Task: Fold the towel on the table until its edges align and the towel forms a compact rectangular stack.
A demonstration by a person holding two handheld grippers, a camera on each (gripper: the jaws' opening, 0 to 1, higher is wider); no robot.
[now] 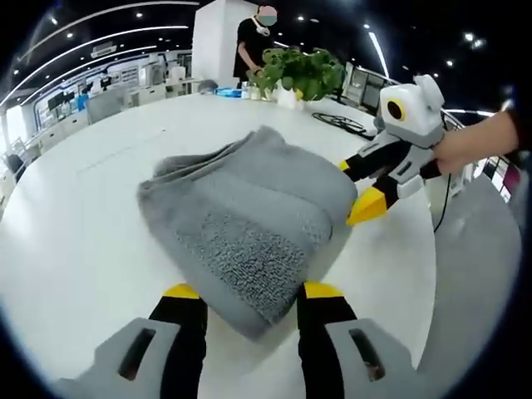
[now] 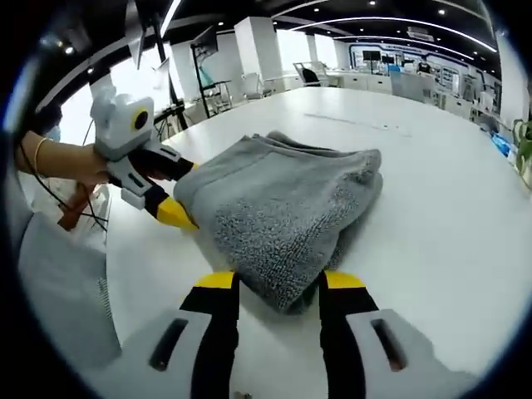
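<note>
A grey towel (image 1: 249, 216) lies folded in a thick, loose stack on the white table (image 1: 75, 241). In the left gripper view my left gripper (image 1: 252, 291) stands open, its yellow-tipped jaws on either side of the towel's near corner. My right gripper (image 1: 355, 186) comes in from the right, held by a hand, open at the towel's right edge. In the right gripper view the towel (image 2: 287, 204) fills the middle. My right gripper (image 2: 280, 280) is open astride its near corner, and my left gripper (image 2: 184, 191) stands open at its left edge.
A potted green plant (image 1: 303, 71) stands at the table's far side, with a person (image 1: 253, 37) behind it. A black cable loop (image 1: 341, 123) lies near the plant. The table edge (image 2: 112, 249) drops to grey floor beside me. Desks and monitors line the room.
</note>
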